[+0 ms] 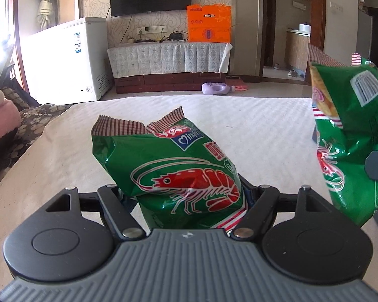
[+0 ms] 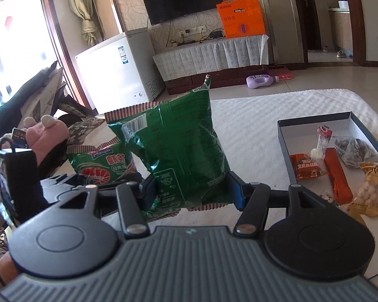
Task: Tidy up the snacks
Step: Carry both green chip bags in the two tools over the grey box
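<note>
My left gripper point(image 1: 189, 196) is shut on a green shrimp-cracker bag point(image 1: 174, 166), held upright above the white table, shrimp picture facing me. My right gripper point(image 2: 192, 191) is shut on a second green snack bag point(image 2: 179, 146), its back with the barcode facing me. That second bag also shows at the right edge of the left wrist view point(image 1: 350, 136). The left gripper's bag shows low at the left in the right wrist view point(image 2: 100, 163). Both bags are lifted side by side.
A shallow dark-edged box point(image 2: 315, 122) stands at the right on the white tablecloth point(image 2: 252, 130), holding several small snack packets, orange point(image 2: 307, 167) and yellow point(image 2: 370, 188) ones among them. A pink plush toy point(image 2: 48, 130) lies at the left. A TV stand and white freezer stand beyond.
</note>
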A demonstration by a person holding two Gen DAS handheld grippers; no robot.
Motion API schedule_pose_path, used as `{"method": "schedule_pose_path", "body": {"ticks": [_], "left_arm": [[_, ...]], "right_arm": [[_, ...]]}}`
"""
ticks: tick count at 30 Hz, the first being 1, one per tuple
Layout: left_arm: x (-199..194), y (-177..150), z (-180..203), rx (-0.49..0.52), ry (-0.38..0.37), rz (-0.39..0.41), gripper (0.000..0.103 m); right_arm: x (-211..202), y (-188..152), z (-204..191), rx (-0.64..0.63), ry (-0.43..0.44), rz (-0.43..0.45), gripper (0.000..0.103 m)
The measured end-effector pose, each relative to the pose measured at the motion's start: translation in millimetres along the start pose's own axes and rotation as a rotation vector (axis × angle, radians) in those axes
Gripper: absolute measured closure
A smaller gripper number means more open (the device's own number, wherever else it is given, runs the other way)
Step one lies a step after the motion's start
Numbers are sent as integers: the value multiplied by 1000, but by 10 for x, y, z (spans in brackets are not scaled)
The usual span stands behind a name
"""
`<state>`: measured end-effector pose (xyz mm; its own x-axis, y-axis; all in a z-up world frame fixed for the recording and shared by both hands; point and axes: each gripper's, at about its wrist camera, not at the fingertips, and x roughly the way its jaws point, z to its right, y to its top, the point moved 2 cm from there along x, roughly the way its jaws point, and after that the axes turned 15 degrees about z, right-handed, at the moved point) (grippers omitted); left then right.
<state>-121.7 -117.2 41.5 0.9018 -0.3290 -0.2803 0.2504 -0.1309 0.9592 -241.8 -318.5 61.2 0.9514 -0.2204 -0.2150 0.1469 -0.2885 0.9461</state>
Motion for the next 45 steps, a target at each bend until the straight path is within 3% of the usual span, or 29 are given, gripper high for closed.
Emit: {"method": "schedule_pose_path", "body": {"ticks": [7,17,28,41,45], "left_arm": [[-164,166,360,77,-18,58,24],[-280,337,851,59,-92,89,24],[-263,399,1653,86,-209,119,24],[274,466,2429,85,-327,125,24],[593,512,2624,83,-399,112,24]], "right_arm": [[-165,87,174,37,-10,43,43],[-463,204,419,21,-40,94,43],[-792,222,1034,43,-168,77,43],[-898,44,1551,13,-346,-80,43],[-889,57,1618,39,-369,-73,43]]}}
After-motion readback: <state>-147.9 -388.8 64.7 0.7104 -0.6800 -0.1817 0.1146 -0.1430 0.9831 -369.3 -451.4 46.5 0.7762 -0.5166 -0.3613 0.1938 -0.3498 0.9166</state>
